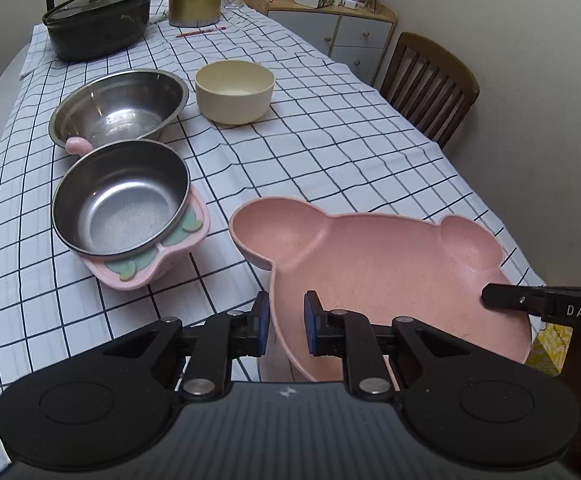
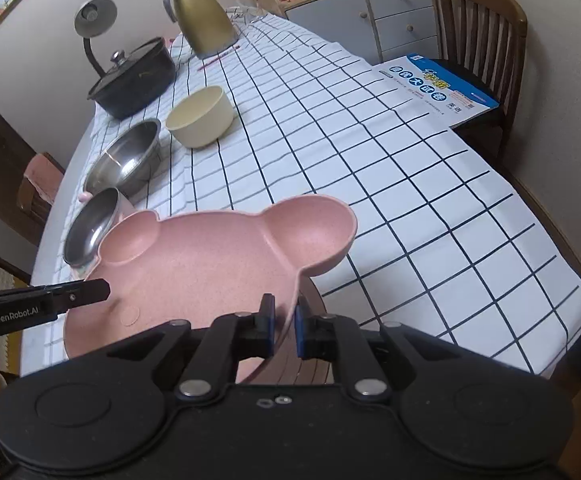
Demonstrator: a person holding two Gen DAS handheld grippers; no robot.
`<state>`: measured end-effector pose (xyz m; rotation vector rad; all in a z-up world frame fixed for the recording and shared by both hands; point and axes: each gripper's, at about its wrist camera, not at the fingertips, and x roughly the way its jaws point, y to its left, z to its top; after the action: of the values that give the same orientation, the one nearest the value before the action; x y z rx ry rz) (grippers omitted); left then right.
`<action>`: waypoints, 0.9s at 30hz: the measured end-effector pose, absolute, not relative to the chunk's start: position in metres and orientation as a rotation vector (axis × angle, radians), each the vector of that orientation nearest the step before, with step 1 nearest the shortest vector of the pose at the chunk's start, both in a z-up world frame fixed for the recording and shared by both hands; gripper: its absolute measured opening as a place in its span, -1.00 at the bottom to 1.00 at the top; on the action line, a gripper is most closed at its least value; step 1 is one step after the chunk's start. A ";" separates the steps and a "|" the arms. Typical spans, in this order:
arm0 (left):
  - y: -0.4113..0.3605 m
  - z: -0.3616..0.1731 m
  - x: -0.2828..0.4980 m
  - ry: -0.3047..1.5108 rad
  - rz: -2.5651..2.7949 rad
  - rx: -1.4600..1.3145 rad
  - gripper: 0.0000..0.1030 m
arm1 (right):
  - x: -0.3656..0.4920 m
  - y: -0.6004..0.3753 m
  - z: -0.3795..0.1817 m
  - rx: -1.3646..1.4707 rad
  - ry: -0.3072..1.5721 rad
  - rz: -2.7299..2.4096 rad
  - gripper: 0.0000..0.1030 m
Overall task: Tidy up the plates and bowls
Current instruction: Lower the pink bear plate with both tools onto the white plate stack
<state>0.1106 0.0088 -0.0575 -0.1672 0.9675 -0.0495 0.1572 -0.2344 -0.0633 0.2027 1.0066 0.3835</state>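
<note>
Two grippers share one load here, and the biggest thing in view is the table (image 1: 330,132) under its checked cloth, so start there. Along its left edge sit a black lidded pot (image 1: 98,20) at the far end, then a steel bowl (image 1: 120,106), then a second steel bowl (image 1: 122,200) nested in a pink tray (image 1: 146,268). A cream bowl (image 1: 234,90) stands just beside the far steel one, toward the middle.

At the near edge is the pink bear-shaped plate (image 1: 370,264), lifted and tilted, partly past the table's edge. The left gripper (image 1: 286,322) has its blue pads either side of the plate's left rim; a visible gap remains, so it reads as apart, straddling rather than pinching. The right gripper (image 2: 284,330) has its pads pressed tight on the opposite rim, clamped on the plate.

Probably the plate is headed for a stack or a spot next to the bowls. To do that well, the left pads should close fully before any travel, both hands should keep the plate level, and it should go down flat clear of the pink tray.
</note>
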 end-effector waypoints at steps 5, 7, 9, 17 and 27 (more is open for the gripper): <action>0.007 -0.071 0.111 0.973 -0.046 -0.151 -0.67 | 0.161 -0.232 -0.074 0.181 0.996 0.391 -0.80; 0.007 -0.076 0.110 0.982 -0.049 -0.143 -0.67 | 0.162 -0.231 -0.076 0.167 0.997 0.399 -0.80; 0.007 -0.080 0.109 0.990 -0.051 -0.141 -0.67 | 0.163 -0.230 -0.079 0.157 1.001 0.402 -0.80; 0.004 -0.089 0.105 1.000 -0.050 -0.115 -0.67 | 0.164 -0.224 -0.088 0.110 1.012 0.409 -0.79; -0.002 -0.100 0.103 1.008 -0.047 -0.063 -0.67 | 0.164 -0.210 -0.095 0.017 1.009 0.389 -0.75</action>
<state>0.1031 -0.0020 -0.1001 -0.0630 1.0082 -0.0468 0.1637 -0.2105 -0.0955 0.0165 1.0090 0.3894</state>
